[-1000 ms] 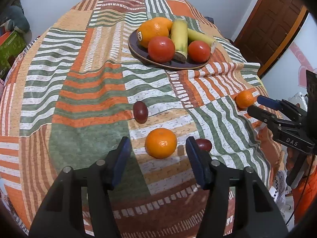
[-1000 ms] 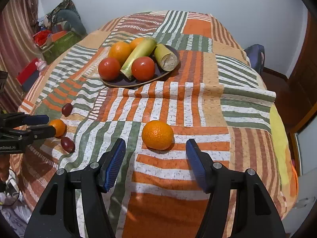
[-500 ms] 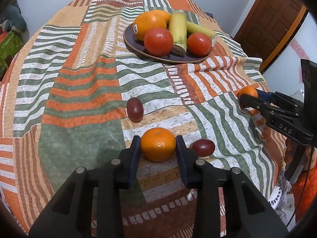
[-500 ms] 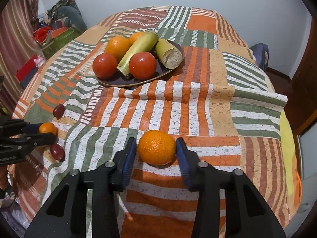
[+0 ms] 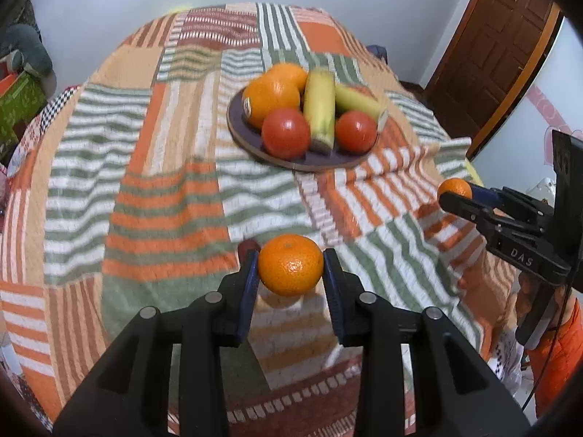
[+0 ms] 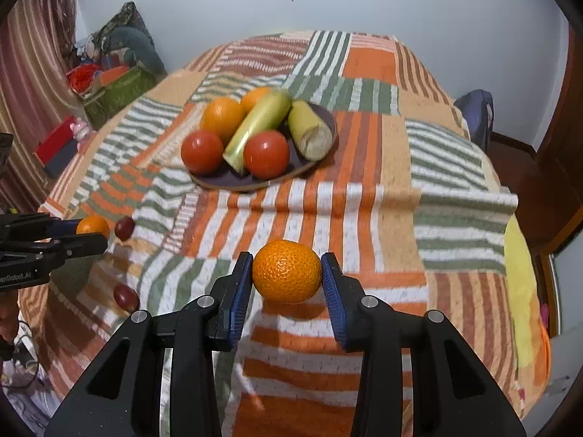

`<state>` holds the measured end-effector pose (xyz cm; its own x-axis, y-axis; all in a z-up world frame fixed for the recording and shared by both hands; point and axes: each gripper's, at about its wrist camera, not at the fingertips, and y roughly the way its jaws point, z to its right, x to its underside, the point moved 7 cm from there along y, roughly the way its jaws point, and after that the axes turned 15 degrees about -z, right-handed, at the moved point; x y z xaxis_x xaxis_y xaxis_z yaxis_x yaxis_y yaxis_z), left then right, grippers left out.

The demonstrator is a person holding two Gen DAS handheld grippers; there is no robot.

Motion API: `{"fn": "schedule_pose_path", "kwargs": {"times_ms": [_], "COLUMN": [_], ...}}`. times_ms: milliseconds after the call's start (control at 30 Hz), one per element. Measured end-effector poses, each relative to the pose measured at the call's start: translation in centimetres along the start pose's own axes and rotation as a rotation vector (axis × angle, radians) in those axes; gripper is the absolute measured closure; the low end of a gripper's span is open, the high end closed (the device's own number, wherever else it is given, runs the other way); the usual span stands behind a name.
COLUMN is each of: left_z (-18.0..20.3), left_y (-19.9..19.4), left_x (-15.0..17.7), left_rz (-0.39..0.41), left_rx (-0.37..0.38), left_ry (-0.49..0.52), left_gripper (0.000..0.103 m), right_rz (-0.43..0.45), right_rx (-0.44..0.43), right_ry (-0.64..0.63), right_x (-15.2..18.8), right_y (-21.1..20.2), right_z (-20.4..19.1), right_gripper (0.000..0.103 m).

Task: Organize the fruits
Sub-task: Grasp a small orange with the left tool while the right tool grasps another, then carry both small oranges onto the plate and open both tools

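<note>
A mandarin [image 5: 290, 265] is clamped between the blue pads of the left gripper [image 5: 290, 269], and its shadow falls on the cloth [image 5: 160, 196] just beneath it, so it appears lifted a little off the surface. A second mandarin [image 6: 287, 271] is gripped in the same way by the right gripper [image 6: 287, 273], both pads pressed against its sides, with a shadow on the striped cloth below. From the left wrist view, the right gripper is seen at the right edge with its mandarin at the tip; from the right wrist view, the left gripper is seen at the left edge with its own fruit. A dark plate [image 6: 320, 116] is set farther back on the patchwork cloth, well apart from both grippers. On it are held two tomatoes [image 6: 202, 152], two oranges [image 6: 222, 118] behind them, and two yellow-green cane pieces [image 6: 257, 127] laid side by side between the fruits. Two small dark red fruits [image 6: 125, 296] are left lying on the cloth near the left gripper, one just beside its tip and one nearer the table edge. An orange sleeve [image 5: 557, 357] is visible below the right gripper in the left wrist view.
</note>
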<state>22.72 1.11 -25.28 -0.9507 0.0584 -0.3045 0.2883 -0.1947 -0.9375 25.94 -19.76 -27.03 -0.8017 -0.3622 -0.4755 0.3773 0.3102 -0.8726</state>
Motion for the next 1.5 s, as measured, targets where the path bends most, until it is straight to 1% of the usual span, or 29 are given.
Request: {"fn": "schedule_pose_path", "kwargs": {"times_ms": [433, 733, 900, 1067, 1267, 1500], "left_z": [0.5, 0.9, 1.2, 1.2, 1.0, 0.9], "left_y": [-2.2, -2.1, -1.0, 1.0, 3.1, 4.2], "left_x": [-6.5, -10.9, -13.0, -14.4, -15.1, -15.5], "left_rz": [0.094, 0.130, 0.130, 0.106, 0.080, 0.062], "left_rx": [-0.001, 0.003, 0.007, 0.006, -0.003, 0.001], "left_ry": [0.024, 0.049, 0.058, 0.065, 0.074, 0.071], "left_gripper": [0.068, 0.068, 0.068, 0.068, 0.068, 0.068], "right_rz": [0.097, 0.139, 0.144, 0.130, 0.106, 0.080], "right_rx": [-0.007, -0.009, -0.020, -0.035, -0.055, -0.066], "right_ry": [-0.017, -0.049, -0.061, -0.069, -0.072, -0.056], "right_x": [-5.1, -8.7, -10.3, -11.5, -12.1, -12.3], "right_y": [-1.6, -1.1, 0.0, 1.8, 3.7, 5.0], "right_z": [-0.1, -0.4, -0.5, -0.8, -1.0, -0.5], "right_gripper": [0.068, 0.068, 0.068, 0.068, 0.068, 0.068]}}
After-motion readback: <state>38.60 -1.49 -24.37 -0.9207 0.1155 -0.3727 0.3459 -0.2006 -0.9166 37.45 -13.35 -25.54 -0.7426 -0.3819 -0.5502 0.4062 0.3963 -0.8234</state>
